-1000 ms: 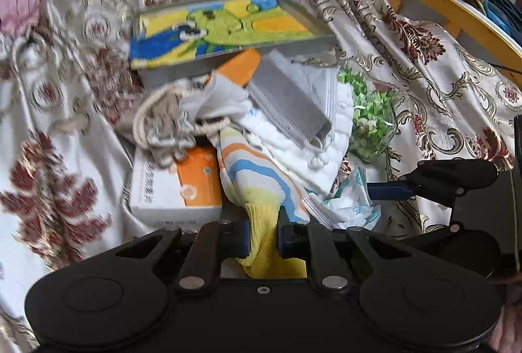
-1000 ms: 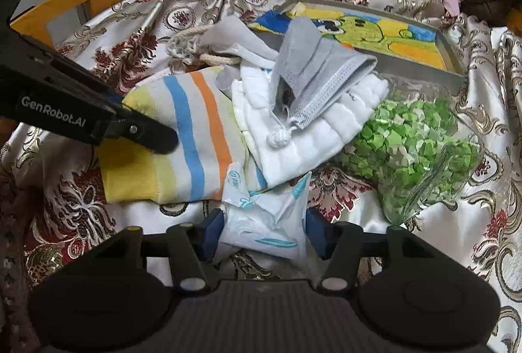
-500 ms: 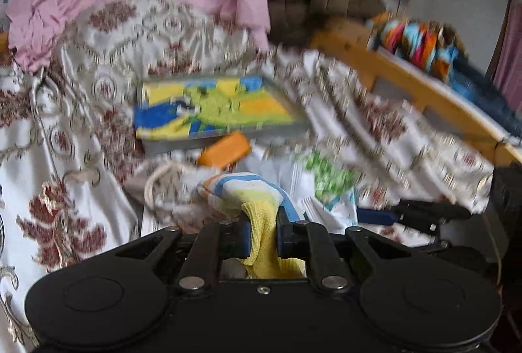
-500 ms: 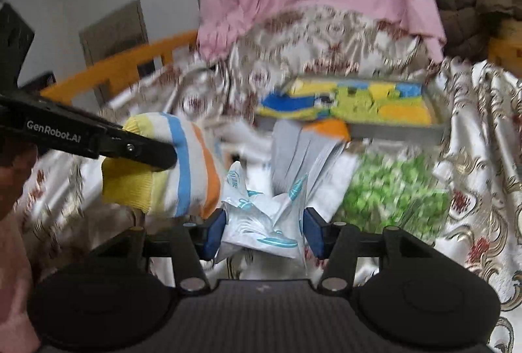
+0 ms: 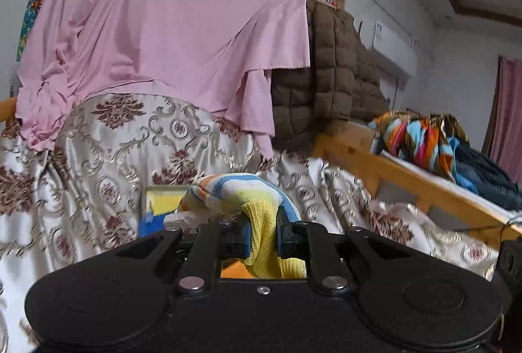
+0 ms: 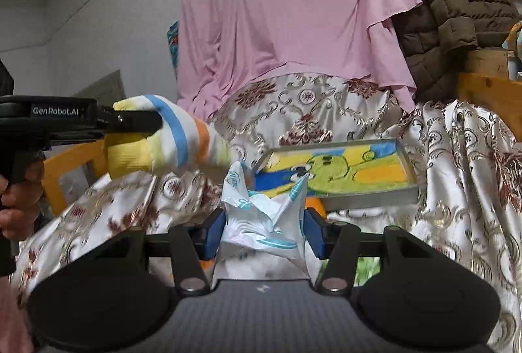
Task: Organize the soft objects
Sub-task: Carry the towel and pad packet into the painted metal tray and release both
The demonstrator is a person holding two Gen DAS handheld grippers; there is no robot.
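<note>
A striped sock point(image 5: 238, 193) in yellow, white, blue and orange hangs in the air, pinched at its yellow cuff by my left gripper point(image 5: 263, 238), which is shut on it. The right wrist view shows the same sock point(image 6: 169, 137) held up at the left by that gripper point(image 6: 143, 124). My right gripper point(image 6: 264, 234) is shut on a crumpled white plastic packet with teal print point(image 6: 264, 222), its blue pads pressing both sides. Both are raised above the pile, which is mostly hidden behind the grippers.
A framed cartoon picture point(image 6: 339, 173) lies on the floral satin cover point(image 6: 456, 157). A pink cloth point(image 5: 169, 36) and a brown quilted jacket point(image 5: 332, 75) hang behind. A wooden bed rail point(image 5: 407, 183) runs at the right with colourful clothes point(image 5: 421, 141) on it. A person's hand point(image 6: 16, 190) holds the left gripper.
Both grippers have risen and tilted up from the pile, lifting the striped sock and the white packet off it. The pile has dropped out of view below.
</note>
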